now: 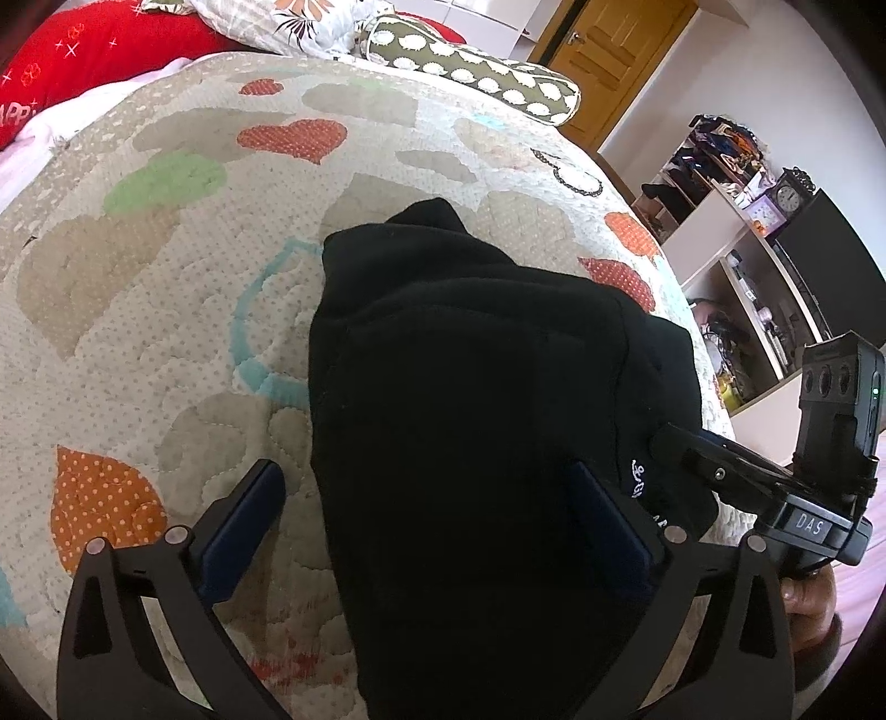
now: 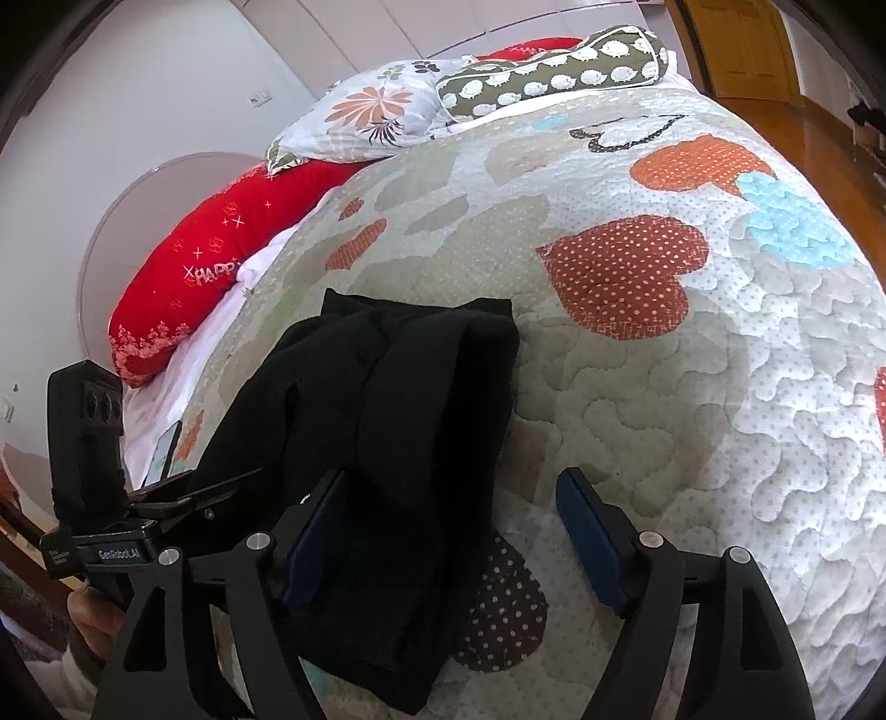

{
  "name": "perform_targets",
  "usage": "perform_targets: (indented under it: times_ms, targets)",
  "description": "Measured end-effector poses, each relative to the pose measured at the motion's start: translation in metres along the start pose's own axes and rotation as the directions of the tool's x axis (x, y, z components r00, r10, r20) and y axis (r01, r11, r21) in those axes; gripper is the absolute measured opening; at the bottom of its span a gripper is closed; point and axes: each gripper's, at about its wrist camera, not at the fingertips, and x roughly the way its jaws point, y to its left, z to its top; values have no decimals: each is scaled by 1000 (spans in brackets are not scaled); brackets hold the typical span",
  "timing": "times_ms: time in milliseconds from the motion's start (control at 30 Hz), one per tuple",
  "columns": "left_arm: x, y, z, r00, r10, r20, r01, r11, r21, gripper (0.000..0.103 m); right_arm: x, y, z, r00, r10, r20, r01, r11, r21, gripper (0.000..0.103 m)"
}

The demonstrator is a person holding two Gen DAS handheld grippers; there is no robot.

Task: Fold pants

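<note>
place: home bedroom | signs: quilted bed (image 2: 637, 387), pillows (image 2: 376, 111), wooden door (image 1: 614, 50), apparently cluttered shelves (image 1: 736, 232)

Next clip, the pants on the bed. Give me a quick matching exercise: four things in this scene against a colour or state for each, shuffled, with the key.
1. pants
2. long pillow
3. bolster
4. left gripper

a. olive with white shapes
b. open, jaws either side of cloth
c. red
d. black, folded on the quilt

Pairs: 1-d, 2-c, 3-a, 4-b
</note>
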Motion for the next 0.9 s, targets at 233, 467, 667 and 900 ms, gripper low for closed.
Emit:
perform_targets:
  times_ms: [233,467,667,900]
  targets:
    - [2,0,0,1000,-4,-8,4,1000,8,103,5,0,2,1000,7,2,-7,1000,-8,83]
    - [2,1,0,1000,-9,-11,9,1000,16,103,6,3,2,1000,1,1,-1,1000,-16,83]
    - [2,1,0,1000,-10,-17,11,1000,20,103,11,11,3,1000,7,-5,-8,999,-45,83]
    - [-4,8,1,1000,-21,-6,21,1000,-2,103,15,15,3,1000,16,-10,-16,998,-59,84]
